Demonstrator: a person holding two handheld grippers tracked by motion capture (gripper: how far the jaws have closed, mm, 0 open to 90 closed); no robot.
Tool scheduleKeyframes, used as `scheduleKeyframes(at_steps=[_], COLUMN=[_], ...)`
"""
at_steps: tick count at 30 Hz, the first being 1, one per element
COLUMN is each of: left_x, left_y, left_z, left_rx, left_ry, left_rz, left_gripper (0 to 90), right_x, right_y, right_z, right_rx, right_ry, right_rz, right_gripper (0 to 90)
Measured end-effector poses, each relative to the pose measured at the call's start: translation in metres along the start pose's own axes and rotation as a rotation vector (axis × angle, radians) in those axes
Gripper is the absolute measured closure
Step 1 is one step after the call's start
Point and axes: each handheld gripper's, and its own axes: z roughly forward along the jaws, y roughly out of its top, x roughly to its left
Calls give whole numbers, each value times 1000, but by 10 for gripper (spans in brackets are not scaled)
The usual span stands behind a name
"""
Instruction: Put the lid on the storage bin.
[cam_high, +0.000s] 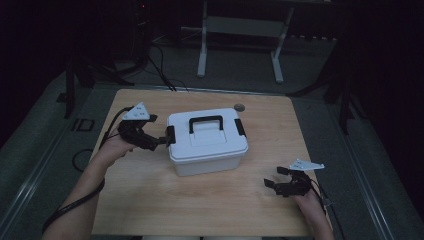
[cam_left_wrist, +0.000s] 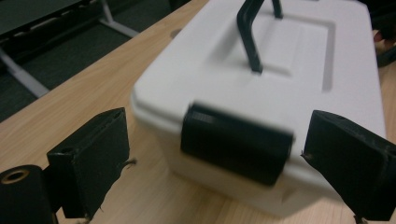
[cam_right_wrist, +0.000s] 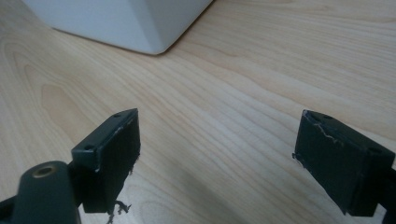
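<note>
A white lidded box (cam_high: 207, 142) with a black carry handle (cam_high: 205, 121) stands in the middle of the wooden table (cam_high: 150, 200). Black latches sit on its left end (cam_high: 170, 136) and right end (cam_high: 240, 127). My left gripper (cam_high: 162, 141) is level with the left latch and open. In the left gripper view the latch (cam_left_wrist: 236, 142) lies between the spread jaws with gaps on both sides, and the handle (cam_left_wrist: 247, 32) stands upright on the lid. My right gripper (cam_high: 275, 177) is open over bare wood at the front right, with the box's corner (cam_right_wrist: 126, 23) ahead of it.
A small round dark object (cam_high: 240, 106) lies near the table's far edge behind the box. A white metal frame (cam_high: 240, 45) and cables are on the dark floor beyond. Bare wood (cam_right_wrist: 261, 60) surrounds the right gripper (cam_right_wrist: 217, 126).
</note>
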Motion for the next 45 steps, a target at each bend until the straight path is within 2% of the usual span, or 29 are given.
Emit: scheduleKeyframes(at_steps=[3,8,9,12,16,26,35,39,45], left_x=[1,-1,-2,-4,-7,-18,-30,-30,-35], left_y=[-12,-31,-36,-47,-63,-110,-138,-152,-166], left_z=[-9,-18,-19,-21,-27,-21,-20,-27,-30], left_rx=[-9,-4,3,19,-27,-24,-29,-62,-41], left_ry=[-7,-1,-5,3,5,9,6,54,130], left_rz=[-23,-26,-33,-24,-58,-104,-129,-156,-161], left_gripper=[67,55,19,19,19,19,19,20,20], right_x=[0,1,1,1,2,1,-1,1,0], right_y=[0,0,0,0,0,-2,-3,-5,-5], right_z=[0,0,1,1,0,-1,-2,-2,-3], right_rx=[-3,-2,-1,0,-5,-21,-38,-37,-55], right_ry=[-1,-5,-3,-4,-3,-25,-54,-64,-86], right_rz=[0,-6,-5,-6,-10,-1,15,13,23], right_gripper=[141,141,142,141,141,134,133,133,133])
